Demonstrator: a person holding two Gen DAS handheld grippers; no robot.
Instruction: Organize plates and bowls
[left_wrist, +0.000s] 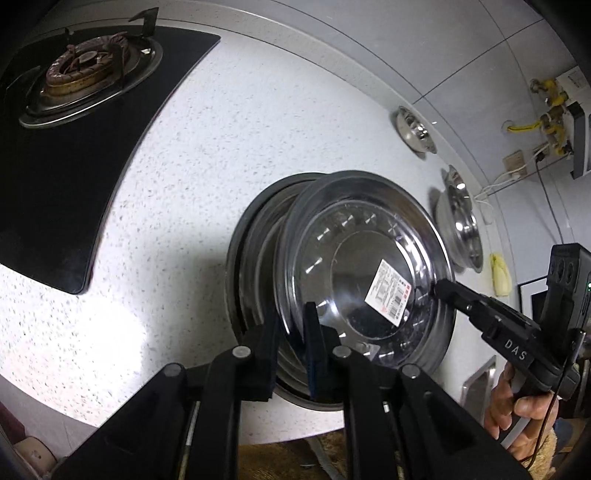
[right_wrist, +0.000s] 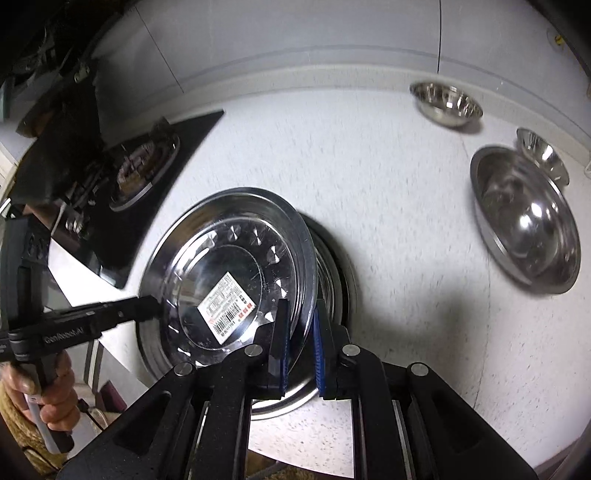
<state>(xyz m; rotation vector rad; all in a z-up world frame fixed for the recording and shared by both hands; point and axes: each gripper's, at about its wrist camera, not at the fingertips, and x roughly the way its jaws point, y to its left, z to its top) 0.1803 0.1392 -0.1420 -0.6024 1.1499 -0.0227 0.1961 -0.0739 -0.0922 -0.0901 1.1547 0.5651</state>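
A steel plate (left_wrist: 369, 266) with a white barcode label (left_wrist: 389, 292) is held tilted over a stack of steel plates (left_wrist: 255, 251) on the speckled counter. My left gripper (left_wrist: 293, 339) is shut on the plate's near rim. My right gripper (right_wrist: 301, 339) is shut on the opposite rim of the same plate (right_wrist: 229, 266); it also shows in the left wrist view (left_wrist: 443, 290). The left gripper also shows in the right wrist view (right_wrist: 147, 306). A large steel bowl (right_wrist: 524, 225) and two small steel bowls (right_wrist: 445, 99) (right_wrist: 541, 155) sit by the wall.
A black gas hob (left_wrist: 85, 122) with a burner (left_wrist: 85, 70) lies at the left of the counter (left_wrist: 207, 155). The tiled wall (right_wrist: 295, 40) runs behind. The counter's front edge is close below the plate stack. A sink edge (left_wrist: 476, 384) shows at the right.
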